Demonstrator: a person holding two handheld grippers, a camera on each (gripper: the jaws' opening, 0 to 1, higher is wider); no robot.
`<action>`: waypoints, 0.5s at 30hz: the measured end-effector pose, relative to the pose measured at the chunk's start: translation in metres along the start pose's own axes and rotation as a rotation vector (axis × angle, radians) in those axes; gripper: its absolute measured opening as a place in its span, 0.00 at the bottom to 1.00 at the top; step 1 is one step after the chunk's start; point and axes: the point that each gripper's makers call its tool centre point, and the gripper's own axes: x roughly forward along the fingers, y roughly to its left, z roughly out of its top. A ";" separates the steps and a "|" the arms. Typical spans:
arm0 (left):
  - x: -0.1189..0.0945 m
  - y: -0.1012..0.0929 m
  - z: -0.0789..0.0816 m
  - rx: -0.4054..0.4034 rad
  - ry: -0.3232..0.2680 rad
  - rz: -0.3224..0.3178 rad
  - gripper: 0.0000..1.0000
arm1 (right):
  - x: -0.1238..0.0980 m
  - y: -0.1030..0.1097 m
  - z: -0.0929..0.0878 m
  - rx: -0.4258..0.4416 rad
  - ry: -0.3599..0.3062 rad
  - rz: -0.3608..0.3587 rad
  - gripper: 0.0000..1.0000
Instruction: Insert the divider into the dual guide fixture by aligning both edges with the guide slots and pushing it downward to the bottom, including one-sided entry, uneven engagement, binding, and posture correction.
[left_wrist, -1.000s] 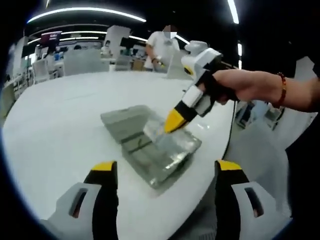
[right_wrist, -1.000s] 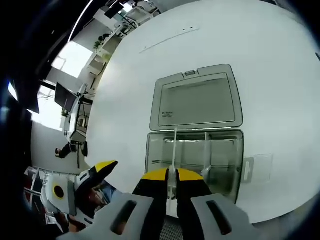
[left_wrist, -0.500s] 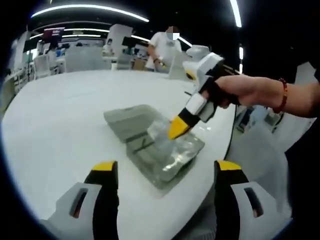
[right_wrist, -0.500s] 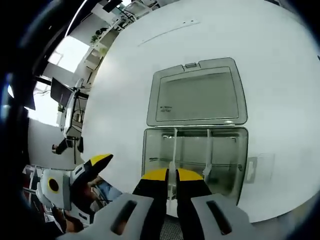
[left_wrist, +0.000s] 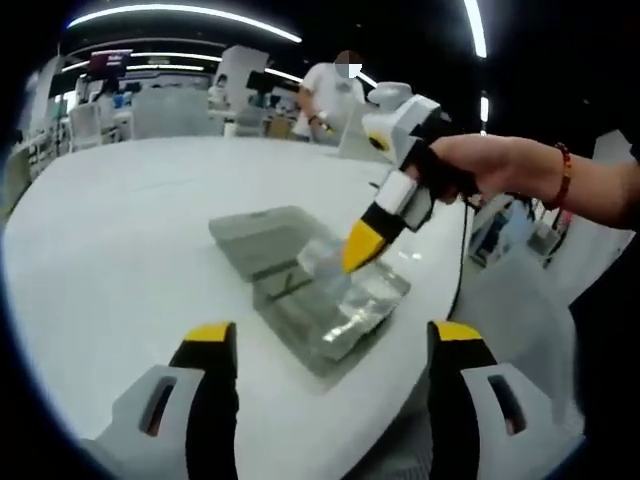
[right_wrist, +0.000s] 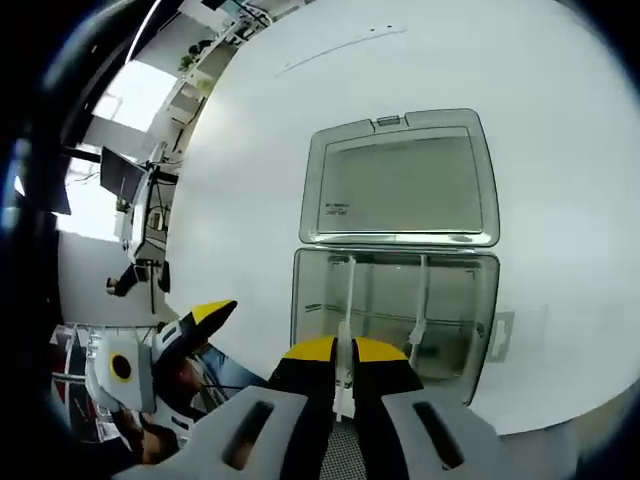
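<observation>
Over the open box, divider — pinched in right tongs

Large open-plan indoor hall, looks like a lab or demo workspace. Landmark: broad round-edged white table. Beyond its far edge, more white tables and white chairs, a standing person in a white top, and a dark wall screen high at far left. Long curved white ceiling light strips overhead against a dark ceiling. Off the table's edge in the right gripper view, bright windows and a black monitor on a stand.
</observation>
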 end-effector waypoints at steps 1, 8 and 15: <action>0.000 0.000 0.000 -0.002 0.002 0.001 0.77 | 0.001 0.000 0.000 -0.003 0.008 -0.002 0.00; -0.001 0.002 0.001 -0.014 -0.006 0.001 0.76 | 0.006 -0.003 -0.001 -0.030 0.038 -0.040 0.00; -0.002 0.004 -0.001 -0.023 0.001 0.008 0.76 | 0.012 -0.005 0.001 -0.033 0.047 -0.053 0.00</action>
